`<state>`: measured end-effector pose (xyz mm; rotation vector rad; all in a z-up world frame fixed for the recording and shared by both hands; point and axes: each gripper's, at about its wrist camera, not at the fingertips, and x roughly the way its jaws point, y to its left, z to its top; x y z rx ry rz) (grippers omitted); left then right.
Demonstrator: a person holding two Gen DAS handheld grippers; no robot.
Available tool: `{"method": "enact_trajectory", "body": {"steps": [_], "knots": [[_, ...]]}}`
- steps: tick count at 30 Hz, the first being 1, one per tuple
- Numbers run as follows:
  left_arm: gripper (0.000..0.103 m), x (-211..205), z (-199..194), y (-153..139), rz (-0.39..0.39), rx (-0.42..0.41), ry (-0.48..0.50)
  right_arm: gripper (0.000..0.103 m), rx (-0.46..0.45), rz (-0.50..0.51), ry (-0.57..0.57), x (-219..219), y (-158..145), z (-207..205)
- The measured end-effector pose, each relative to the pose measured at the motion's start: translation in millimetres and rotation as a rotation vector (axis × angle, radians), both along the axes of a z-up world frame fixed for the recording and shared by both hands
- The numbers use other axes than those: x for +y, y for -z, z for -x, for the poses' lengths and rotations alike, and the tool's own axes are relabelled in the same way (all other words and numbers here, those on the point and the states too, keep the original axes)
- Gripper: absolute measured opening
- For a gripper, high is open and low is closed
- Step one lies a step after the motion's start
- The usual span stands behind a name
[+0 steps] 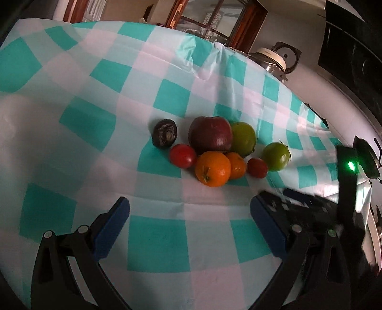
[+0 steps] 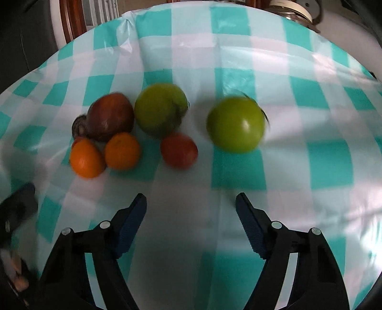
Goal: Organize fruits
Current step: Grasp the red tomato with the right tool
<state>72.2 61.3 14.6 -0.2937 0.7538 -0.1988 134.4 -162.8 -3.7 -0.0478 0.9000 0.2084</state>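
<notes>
A cluster of fruit lies on the checked tablecloth [image 1: 71, 124]. In the left wrist view: a dark red apple [image 1: 210, 134], a green fruit [image 1: 244, 138] behind it, two oranges [image 1: 212, 172] [image 1: 236, 165], two red tomatoes [image 1: 182, 156] [image 1: 257, 167], a dark wrinkled fruit [image 1: 164, 132] and a separate green tomato [image 1: 276, 156]. My left gripper [image 1: 189, 209] is open and empty, short of the oranges. My right gripper [image 2: 191, 202] is open and empty, short of the red tomato [image 2: 179, 150] and green tomato [image 2: 236, 124]. The right gripper's body [image 1: 310, 209] shows at the right of the left wrist view.
The tablecloth [image 2: 329, 162] covers the whole table. A metal pot with a pale lid [image 1: 269, 59] stands beyond the table's far right edge. A wooden-framed glass cabinet [image 1: 214, 21] stands behind the table. The left gripper's tip [image 2: 19, 209] shows at the left edge of the right wrist view.
</notes>
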Motion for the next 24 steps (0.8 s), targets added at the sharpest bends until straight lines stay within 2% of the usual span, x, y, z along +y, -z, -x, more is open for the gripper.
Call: {"method": "enact_trajectory", "body": {"steps": [3, 7, 11, 14, 16, 21, 24], "knots": [[0.101, 2, -1, 4, 0.023, 0.025, 0.002, 0.064, 0.006, 0.021, -0.01, 6, 2, -18], [0.101, 6, -2, 8, 0.053, 0.047, -0.015, 0.06, -0.002, 0.027, -0.031, 13, 2, -34], [0.101, 4, -2, 9, 0.05, 0.048, -0.015, 0.056, -0.007, 0.041, -0.062, 23, 4, -43], [0.101, 2, -2, 9, 0.043, 0.048, -0.008, 0.048, -0.012, 0.04, -0.073, 25, 4, -46], [0.101, 2, -2, 10, 0.046, 0.051, -0.007, 0.036, -0.017, 0.041, -0.06, 22, 4, -42], [0.101, 3, -1, 11, 0.049, 0.059, -0.007, 0.035, -0.03, -0.041, -0.017, 6, -3, -14], [0.101, 2, -1, 10, 0.041, 0.059, -0.006, 0.035, -0.069, -0.156, 0.026, -9, -9, 23]]}}
